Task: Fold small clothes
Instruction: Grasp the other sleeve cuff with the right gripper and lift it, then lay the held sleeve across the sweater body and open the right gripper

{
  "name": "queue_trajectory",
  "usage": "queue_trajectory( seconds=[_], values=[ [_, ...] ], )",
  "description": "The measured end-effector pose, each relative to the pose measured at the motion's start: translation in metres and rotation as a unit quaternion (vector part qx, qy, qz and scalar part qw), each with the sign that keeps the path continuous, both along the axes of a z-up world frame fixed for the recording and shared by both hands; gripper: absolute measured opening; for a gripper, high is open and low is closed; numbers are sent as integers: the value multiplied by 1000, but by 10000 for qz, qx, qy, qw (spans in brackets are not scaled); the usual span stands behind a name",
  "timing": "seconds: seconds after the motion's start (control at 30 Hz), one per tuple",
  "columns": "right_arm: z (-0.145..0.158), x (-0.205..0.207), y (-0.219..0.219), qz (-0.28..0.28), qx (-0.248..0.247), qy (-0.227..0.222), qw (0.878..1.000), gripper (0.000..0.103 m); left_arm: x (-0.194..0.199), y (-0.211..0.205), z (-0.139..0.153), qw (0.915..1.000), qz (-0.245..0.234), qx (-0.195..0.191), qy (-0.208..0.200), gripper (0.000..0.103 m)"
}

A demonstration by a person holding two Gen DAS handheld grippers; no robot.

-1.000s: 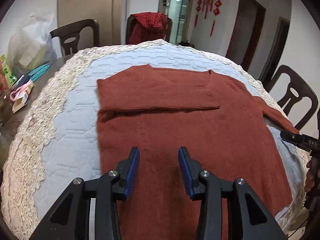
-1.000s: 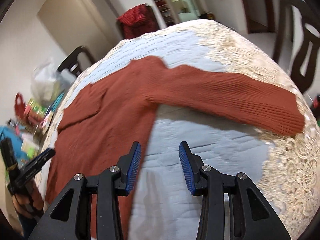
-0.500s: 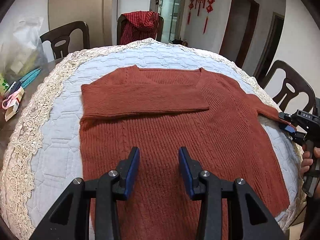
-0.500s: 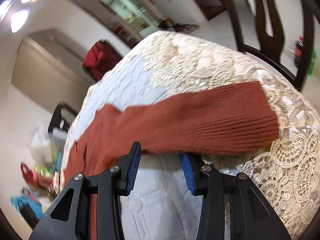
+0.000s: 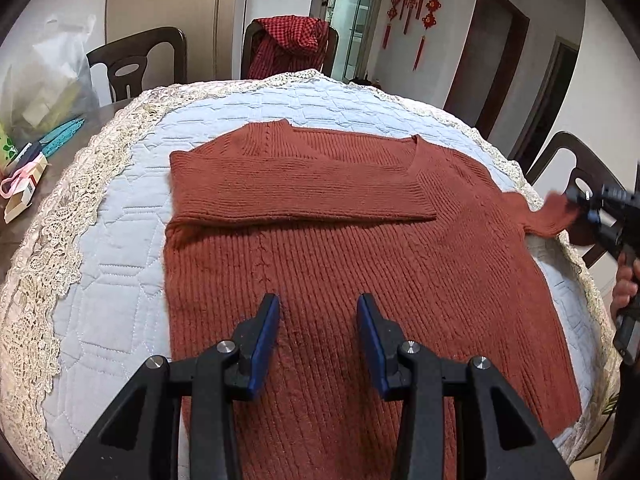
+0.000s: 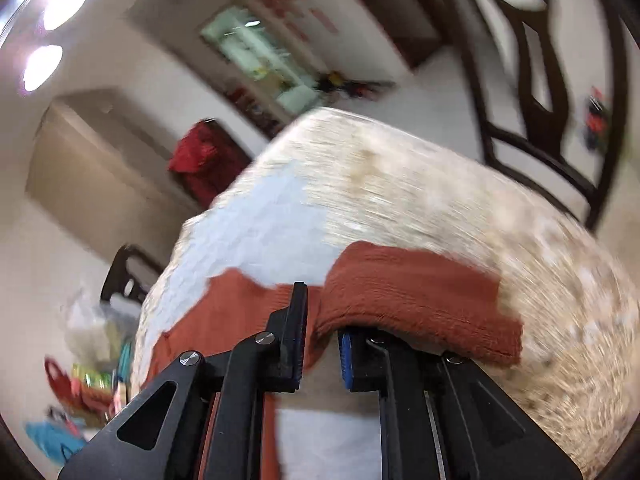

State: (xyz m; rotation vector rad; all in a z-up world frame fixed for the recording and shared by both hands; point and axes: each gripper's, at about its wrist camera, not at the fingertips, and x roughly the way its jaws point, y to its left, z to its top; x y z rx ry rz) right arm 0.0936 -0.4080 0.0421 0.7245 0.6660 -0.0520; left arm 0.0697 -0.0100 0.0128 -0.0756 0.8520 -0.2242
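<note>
A rust-red knit sweater (image 5: 360, 248) lies flat on the quilted table cover (image 5: 116, 248), its left sleeve folded across the chest. My left gripper (image 5: 318, 320) is open and empty, hovering above the sweater's lower body. My right gripper (image 6: 322, 336) has narrowed its jaws around the right sleeve (image 6: 420, 300) near the cuff, and the sleeve is lifted and draped over the right finger. From the left wrist view the right gripper (image 5: 592, 208) holds the raised cuff (image 5: 556, 212) at the table's right edge.
Dark wooden chairs stand around the table, one at the right (image 5: 580, 176), one at the back with a red checked garment (image 5: 292, 46). A plastic bag (image 5: 44, 80) and small packages (image 5: 24, 172) sit at the left. A lace border (image 5: 36, 280) rims the cover.
My right gripper moved in onto the right sleeve, closed its jaws on it and lifted the cuff off the table. My left gripper stayed open and drew back slightly.
</note>
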Motion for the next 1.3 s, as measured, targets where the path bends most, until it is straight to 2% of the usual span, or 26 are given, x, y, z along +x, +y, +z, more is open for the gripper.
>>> queue_trajectory(
  seconds=[0.1, 0.23, 0.3, 0.4, 0.5, 0.6, 0.7, 0.9, 1.07, 1.13, 1.2, 1.27, 1.3],
  values=[
    [28, 18, 35, 662, -365, -269, 9968, 15, 0, 4, 3, 10000, 40, -51, -35, 43],
    [46, 40, 101, 1707, -766, -427, 9814, 15, 0, 10, 7, 9999, 105, -108, -72, 43],
    [41, 50, 134, 2256, -889, -374, 9694, 15, -1, 13, 9, 9998, 128, -131, -80, 43],
    [17, 64, 179, 3092, -1084, -46, 9448, 28, -1, 19, 12, 9997, 162, -149, -80, 43],
    [-6, 59, 199, 3474, -1157, 231, 9303, 34, 1, 24, 18, 9996, 174, -173, -114, 43],
    [-10, 42, 196, 3671, -1081, 141, 9238, 34, 11, 24, 27, 9996, 61, -250, -117, 43],
    [-7, 32, 177, 3512, -1018, 58, 9307, 34, 27, 19, 34, 9990, -161, -404, -88, 43],
    [-8, 30, 125, 2652, -705, 65, 9616, 34, 81, -18, 29, 9955, -711, -585, 229, 43],
    [-10, 39, 104, 2317, -773, 136, 9696, 34, 122, -50, -1, 9939, -856, -319, 623, 43],
    [-11, 46, 99, 2214, -866, 181, 9712, 34, 126, -57, -6, 9947, -860, -230, 519, 43],
    [-13, 56, 92, 2127, -981, 259, 9718, 34, 128, -63, -3, 9947, -891, -158, 489, 37],
    [-18, 67, 87, 2008, -1016, 377, 9736, 34, 129, -66, -3, 9935, -992, -260, 500, 13],
    [-21, 72, 84, 1936, -1027, 448, 9747, 34, 129, -68, -3, 9932, -1008, -290, 501, 11]
  ],
)
